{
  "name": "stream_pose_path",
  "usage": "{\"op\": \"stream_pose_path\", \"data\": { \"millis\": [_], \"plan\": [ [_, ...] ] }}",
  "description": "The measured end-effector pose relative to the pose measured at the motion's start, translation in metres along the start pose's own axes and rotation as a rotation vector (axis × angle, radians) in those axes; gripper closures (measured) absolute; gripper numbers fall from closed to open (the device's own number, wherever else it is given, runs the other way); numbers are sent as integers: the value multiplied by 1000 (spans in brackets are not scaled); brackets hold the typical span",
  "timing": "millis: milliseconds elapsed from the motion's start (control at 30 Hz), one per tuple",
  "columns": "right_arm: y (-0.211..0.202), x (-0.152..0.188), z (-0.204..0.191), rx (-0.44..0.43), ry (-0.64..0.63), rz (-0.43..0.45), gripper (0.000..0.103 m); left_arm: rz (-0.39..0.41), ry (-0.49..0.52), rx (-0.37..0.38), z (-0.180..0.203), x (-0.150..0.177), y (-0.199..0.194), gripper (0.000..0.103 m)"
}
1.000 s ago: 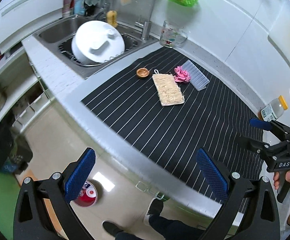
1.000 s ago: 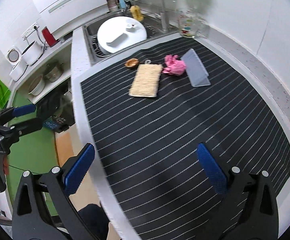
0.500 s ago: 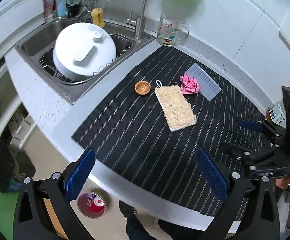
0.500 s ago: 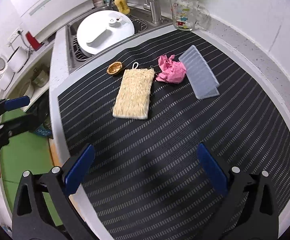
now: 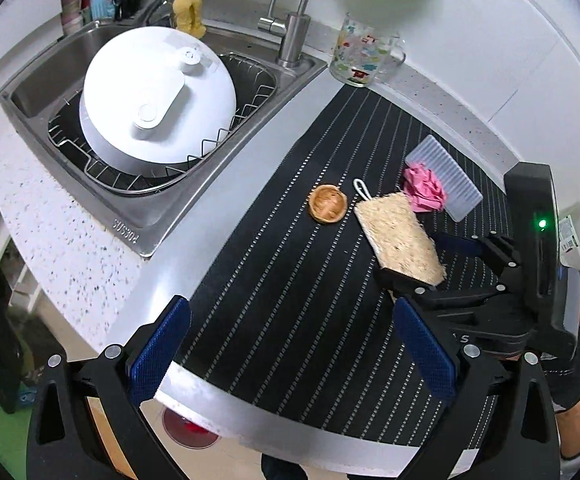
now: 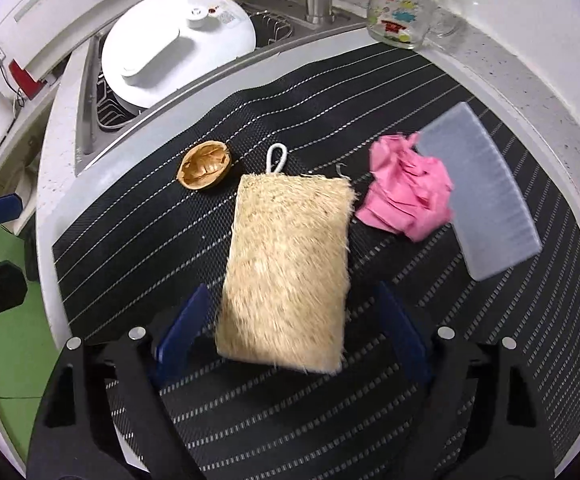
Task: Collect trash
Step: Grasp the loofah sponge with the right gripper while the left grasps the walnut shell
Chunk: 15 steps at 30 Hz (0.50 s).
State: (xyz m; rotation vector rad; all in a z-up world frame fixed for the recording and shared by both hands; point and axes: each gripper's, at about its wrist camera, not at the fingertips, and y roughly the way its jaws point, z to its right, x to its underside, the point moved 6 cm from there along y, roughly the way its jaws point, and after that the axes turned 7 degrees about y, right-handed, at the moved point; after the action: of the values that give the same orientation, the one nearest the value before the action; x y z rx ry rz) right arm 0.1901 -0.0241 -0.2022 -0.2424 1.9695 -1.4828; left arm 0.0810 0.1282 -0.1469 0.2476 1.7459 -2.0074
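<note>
The right tongs (image 6: pixel 290 320), spread wide, straddle the near end of the loofah pad (image 6: pixel 290 264) on the desk's striped mat (image 6: pixel 130 240); its long axis runs straight away from them. The left tongs (image 5: pixel 290 344), released too, hang farther back. Crumpled pink paper (image 6: pixel 407 204) and a walnut shell (image 6: pixel 206 170) lie beyond, unlifted.

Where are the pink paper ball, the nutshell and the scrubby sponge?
pink paper ball (image 6: pixel 407 202), right wrist view, middle of the crumple.
nutshell (image 6: pixel 206 164), right wrist view, inside of the hollow half.
scrubby sponge (image 6: pixel 290 268), right wrist view, middle of its fibrous face.
</note>
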Motion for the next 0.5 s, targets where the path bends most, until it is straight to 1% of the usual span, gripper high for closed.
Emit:
{"op": "stream_pose_path", "data": {
  "millis": [100, 133, 167, 200, 267, 333, 500],
  "plan": [
    [7, -1, -3, 24, -22, -2, 20, -4, -4, 8, -5, -2, 4, 6],
    [8, 0, -4, 39, -30, -5, 24, -6, -4, 12, -6, -3, 5, 6],
    [8, -1, -4, 49, -38, -1, 40, -8, -2, 15, -7, -4, 7, 6],
    [5, -1, -6, 44, -48, 9, 41, -9, 1, 19, -6, -5, 8, 6],
    [4, -1, -5, 46, -51, 0, 42, -10, 7, 27, -4, -8, 11, 6],
    [-2, 1, -3, 24, -38, -6, 42, -7, 16, 36, -2, -12, 12, 6],
    [-41, 0, 6, -11, -9, 14, 42, -7, 52, 57, 10, -23, 17, 6]
  ]
}}
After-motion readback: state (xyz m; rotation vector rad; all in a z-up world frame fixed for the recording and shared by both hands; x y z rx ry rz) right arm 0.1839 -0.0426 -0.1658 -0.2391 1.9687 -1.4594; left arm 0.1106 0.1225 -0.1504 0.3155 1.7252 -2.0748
